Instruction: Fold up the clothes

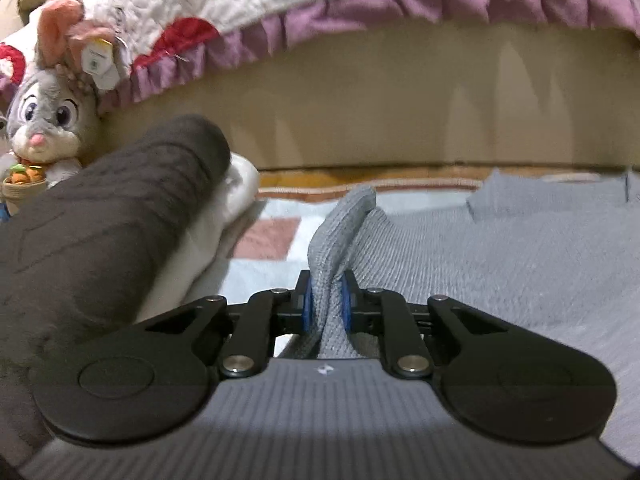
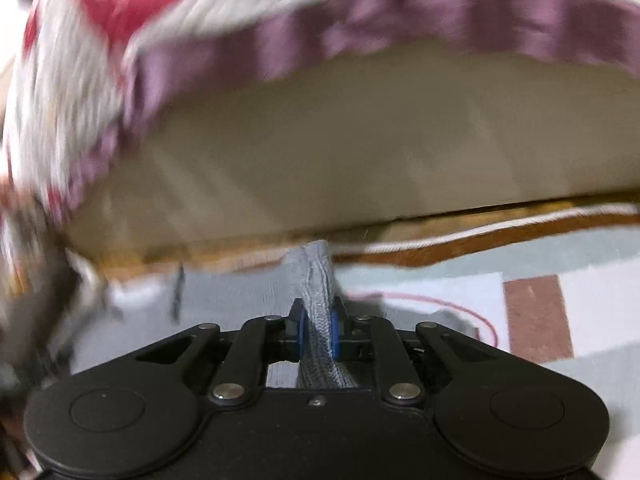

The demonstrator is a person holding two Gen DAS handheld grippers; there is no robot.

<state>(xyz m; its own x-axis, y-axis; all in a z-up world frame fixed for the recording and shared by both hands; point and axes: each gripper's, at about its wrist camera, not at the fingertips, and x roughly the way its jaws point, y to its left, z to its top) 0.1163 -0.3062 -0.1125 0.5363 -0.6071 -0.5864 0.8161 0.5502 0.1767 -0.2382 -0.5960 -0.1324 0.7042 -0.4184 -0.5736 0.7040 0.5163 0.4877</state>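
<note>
A grey knit garment [image 1: 500,248] lies spread on a patterned rug, filling the right half of the left wrist view. My left gripper [image 1: 327,300] is shut on a raised fold of its edge, which stands up between the blue pads. In the right wrist view my right gripper [image 2: 317,332] is shut on another pinched ridge of the same grey knit garment [image 2: 316,280], low over the rug. That view is motion-blurred. The rest of the garment is hidden below the gripper bodies.
A stack of folded clothes, dark brown [image 1: 108,232] over white [image 1: 236,188], sits at the left. A plush bunny [image 1: 44,120] stands behind it. A beige bed base [image 1: 400,112] with a frilled quilt [image 1: 280,4] rises just beyond the rug [image 2: 532,316].
</note>
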